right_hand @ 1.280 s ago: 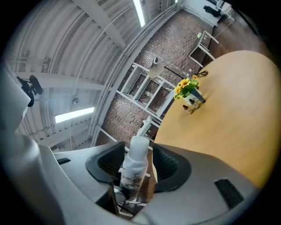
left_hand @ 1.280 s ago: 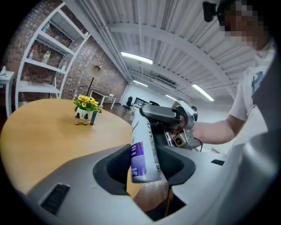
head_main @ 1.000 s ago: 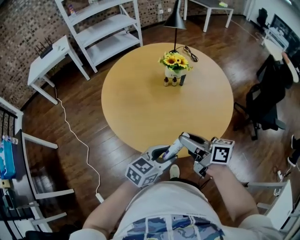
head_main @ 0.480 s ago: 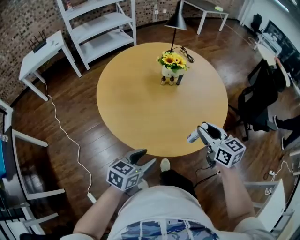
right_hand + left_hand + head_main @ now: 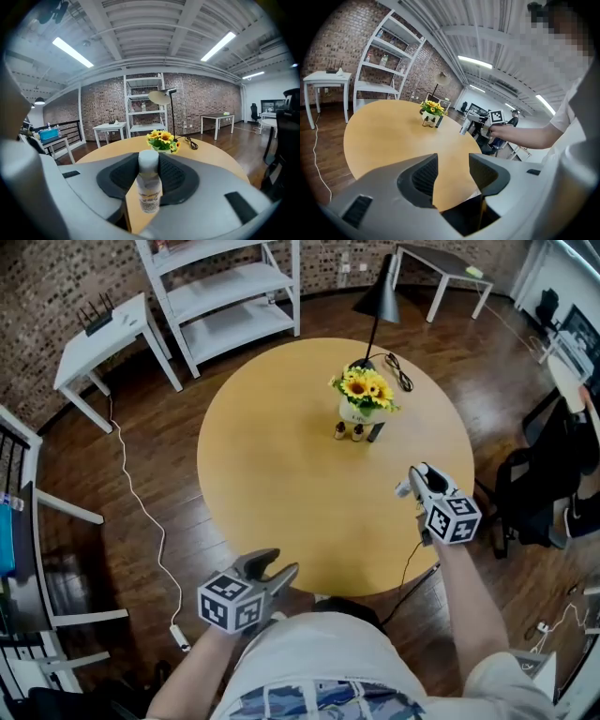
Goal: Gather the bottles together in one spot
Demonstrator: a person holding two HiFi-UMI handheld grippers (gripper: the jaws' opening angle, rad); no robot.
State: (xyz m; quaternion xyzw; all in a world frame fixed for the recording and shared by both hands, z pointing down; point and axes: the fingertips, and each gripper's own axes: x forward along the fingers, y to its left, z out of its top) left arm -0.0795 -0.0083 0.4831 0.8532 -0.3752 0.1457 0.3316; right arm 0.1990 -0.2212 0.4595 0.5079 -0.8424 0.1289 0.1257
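Left gripper (image 5: 277, 564) has just been opening its jaws, nothing between them, and has pulled back to the table (image 5: 272, 474) edge farthest from the sunflower vase (image 5: 362, 401). Right gripper (image 5: 416, 480) clamps the white-capped bottle (image 5: 149, 185) and has swung nearer the vase, where two small bottles (image 5: 349, 431) stand. Handover looks done; placing it beside them is likely next.

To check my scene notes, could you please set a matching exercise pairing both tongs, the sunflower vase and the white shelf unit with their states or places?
1. left tongs
2. right tongs
3. sunflower vase
4. white shelf unit

a. on the floor by the brick wall
b. shut on a white-capped bottle
c. open, empty
d. on the round table

Pairs: 1-c; 2-b; 3-d; 4-a. The left tongs have just been opening, with nothing between them.
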